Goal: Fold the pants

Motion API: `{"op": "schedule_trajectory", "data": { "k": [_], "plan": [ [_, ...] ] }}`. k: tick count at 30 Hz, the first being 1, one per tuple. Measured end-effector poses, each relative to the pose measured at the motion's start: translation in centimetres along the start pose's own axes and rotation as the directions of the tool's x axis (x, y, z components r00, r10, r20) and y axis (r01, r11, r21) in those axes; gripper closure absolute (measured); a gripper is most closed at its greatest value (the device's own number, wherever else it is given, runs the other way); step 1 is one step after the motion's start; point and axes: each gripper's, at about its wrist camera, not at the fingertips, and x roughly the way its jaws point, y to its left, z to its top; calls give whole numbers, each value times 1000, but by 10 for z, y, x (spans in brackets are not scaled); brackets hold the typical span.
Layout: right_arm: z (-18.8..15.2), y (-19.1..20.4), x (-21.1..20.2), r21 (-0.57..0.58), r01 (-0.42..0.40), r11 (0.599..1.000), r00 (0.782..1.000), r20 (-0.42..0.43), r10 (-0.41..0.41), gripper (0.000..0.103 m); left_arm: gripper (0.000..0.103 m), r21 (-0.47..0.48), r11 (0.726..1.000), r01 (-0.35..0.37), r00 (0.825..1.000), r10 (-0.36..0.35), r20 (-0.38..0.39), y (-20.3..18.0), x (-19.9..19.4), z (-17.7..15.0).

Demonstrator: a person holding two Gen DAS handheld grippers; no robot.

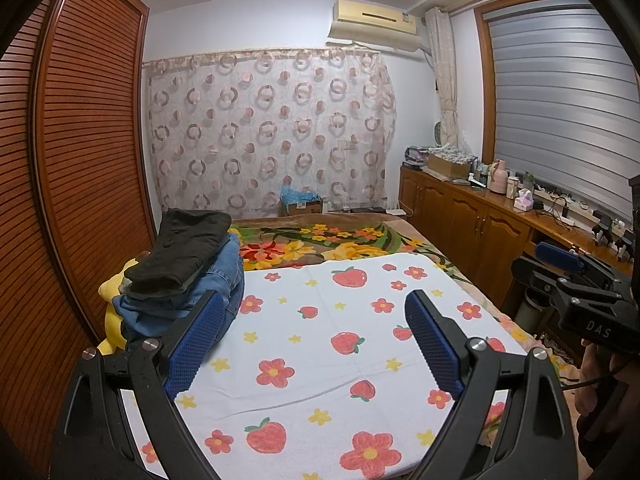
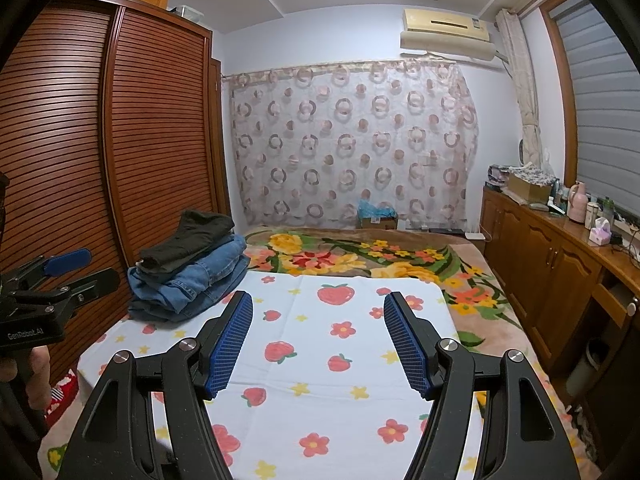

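Observation:
A stack of folded pants lies at the left edge of the bed: dark pants [image 1: 186, 250] [image 2: 188, 244] on top of blue jeans [image 1: 192, 300] [image 2: 196, 280]. My left gripper [image 1: 316, 304] is open and empty above the white strawberry-and-flower sheet [image 1: 340, 360], just right of the stack. My right gripper [image 2: 318, 304] is open and empty above the same sheet [image 2: 320, 380]. Each gripper shows at the edge of the other's view, the right one [image 1: 560, 264] and the left one [image 2: 76, 266].
A yellow item [image 1: 114, 292] sticks out under the stack. A slatted wooden wardrobe [image 2: 120, 140] stands at the left. A floral blanket [image 2: 360, 256] covers the far half of the bed. A wooden cabinet [image 2: 560, 248] with bottles and boxes runs along the right. A curtain [image 2: 352, 140] hangs behind.

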Motion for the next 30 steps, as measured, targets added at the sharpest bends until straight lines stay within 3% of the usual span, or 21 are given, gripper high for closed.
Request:
{"op": "schedule_trajectory", "data": {
  "k": [30],
  "plan": [
    [-2, 1, -1, 2, -4, 1000, 1000, -2, 4, 32, 11, 1, 1000, 1, 1000, -1, 1, 0, 1, -2]
  ]
}}
